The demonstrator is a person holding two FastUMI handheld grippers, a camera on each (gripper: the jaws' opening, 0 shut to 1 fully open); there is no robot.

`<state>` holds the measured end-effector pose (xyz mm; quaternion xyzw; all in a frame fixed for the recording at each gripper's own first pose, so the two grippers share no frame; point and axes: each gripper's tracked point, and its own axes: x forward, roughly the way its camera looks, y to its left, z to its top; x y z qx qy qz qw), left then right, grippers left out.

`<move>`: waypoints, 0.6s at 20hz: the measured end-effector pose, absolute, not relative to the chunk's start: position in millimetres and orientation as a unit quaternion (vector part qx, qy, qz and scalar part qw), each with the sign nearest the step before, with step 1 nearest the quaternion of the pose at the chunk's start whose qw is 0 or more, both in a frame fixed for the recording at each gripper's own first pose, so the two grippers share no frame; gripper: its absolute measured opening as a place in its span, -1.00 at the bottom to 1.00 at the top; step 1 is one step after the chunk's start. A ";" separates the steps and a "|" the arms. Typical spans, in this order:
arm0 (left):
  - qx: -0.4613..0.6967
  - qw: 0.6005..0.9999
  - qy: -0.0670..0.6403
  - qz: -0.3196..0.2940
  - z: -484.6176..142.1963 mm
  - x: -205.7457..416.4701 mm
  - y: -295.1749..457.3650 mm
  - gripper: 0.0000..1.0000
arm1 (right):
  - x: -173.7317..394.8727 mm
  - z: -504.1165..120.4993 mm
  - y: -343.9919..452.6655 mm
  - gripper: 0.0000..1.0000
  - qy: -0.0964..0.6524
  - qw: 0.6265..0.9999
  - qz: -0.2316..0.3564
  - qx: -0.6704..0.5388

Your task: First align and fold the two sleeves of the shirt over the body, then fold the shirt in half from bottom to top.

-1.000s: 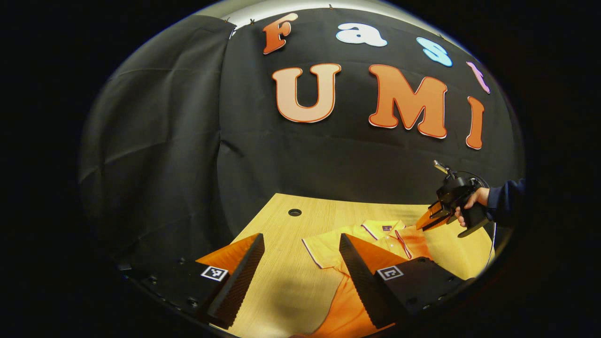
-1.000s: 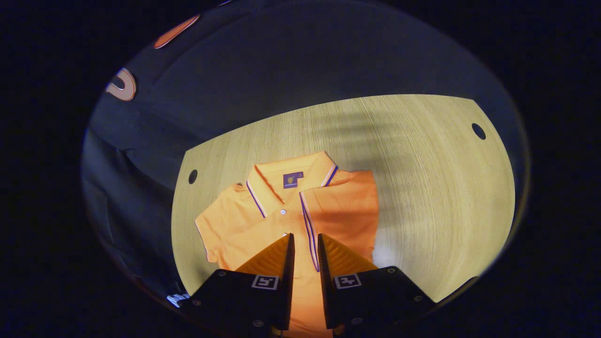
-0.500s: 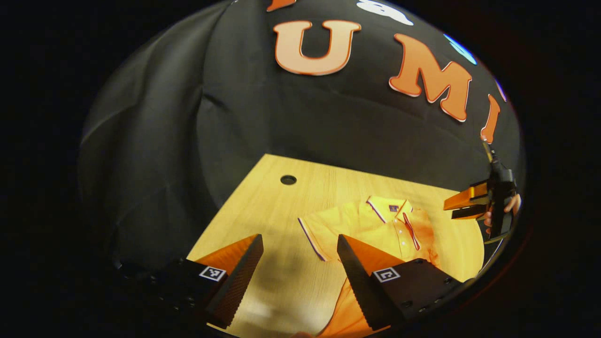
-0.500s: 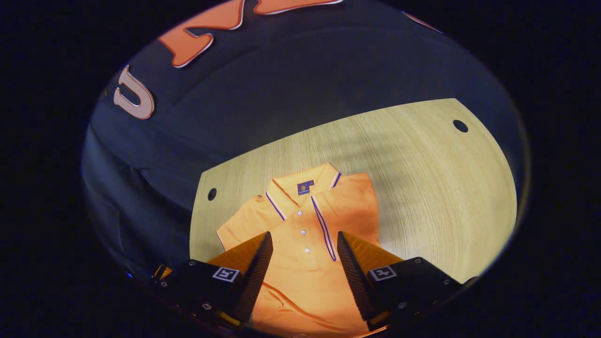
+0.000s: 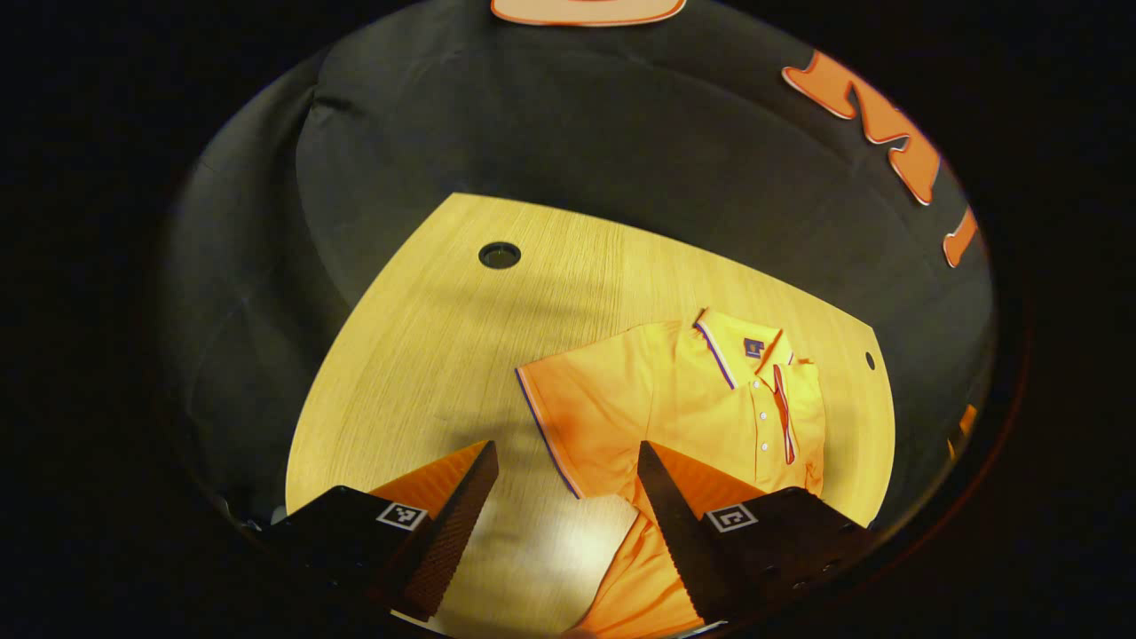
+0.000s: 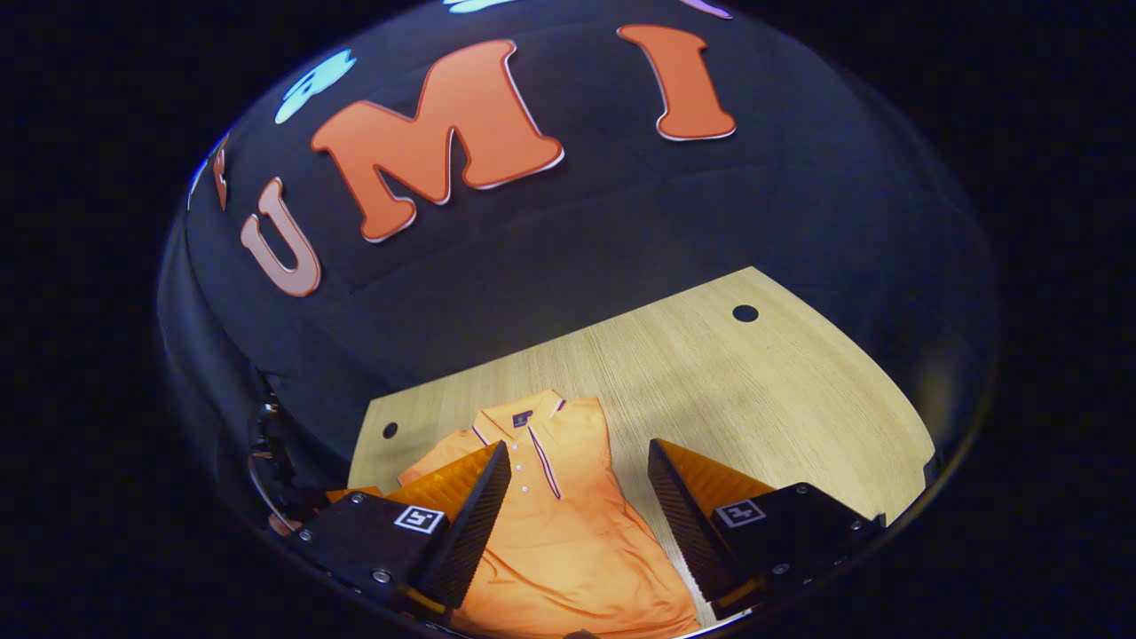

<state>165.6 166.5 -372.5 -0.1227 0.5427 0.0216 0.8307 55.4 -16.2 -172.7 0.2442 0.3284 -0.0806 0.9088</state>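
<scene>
An orange polo shirt [image 5: 701, 399] lies flat on the wooden table [image 5: 426, 337], its collar [image 5: 741, 342] toward the back wall. One short sleeve [image 5: 568, 404] is spread out to the side, and its striped cuff lies just ahead of my left gripper [image 5: 566, 451], which hangs open above it with nothing between its fingers. The other sleeve [image 5: 803, 408] is folded over the body. In the right gripper view the shirt [image 6: 559, 532] runs between the fingers of my right gripper [image 6: 579, 446], which is open and holds nothing above the chest.
The table has small round holes near its back corners [image 5: 499, 256] [image 5: 870, 360] [image 6: 745, 313] [image 6: 390, 430]. Black cloth walls close behind the table. Bare wood stretches to the shirt's side [image 6: 754, 390].
My right gripper's fingers spread from a narrow gap to wide open, and it drew back from the shirt. My left gripper tipped down toward the spread sleeve, and the right gripper slid out of its view.
</scene>
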 end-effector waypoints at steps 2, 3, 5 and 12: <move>-0.176 0.803 0.570 0.018 -379.2 171.5 151.7 0.96 | 34.3 -160.1 -35.1 0.94 0.316 0.912 -0.097 0.242; -0.180 0.796 0.578 0.030 -385.8 177.2 154.5 0.96 | 24.8 -153.8 -45.5 0.93 0.309 0.915 -0.109 0.234; -0.171 0.786 0.592 0.044 -398.3 183.8 163.4 0.95 | 10.0 -134.1 -71.6 0.94 0.279 0.929 -0.139 0.199; -0.156 0.724 0.667 0.085 -451.6 183.8 169.9 0.90 | -27.1 -90.1 -102.1 0.94 0.215 0.950 -0.188 0.128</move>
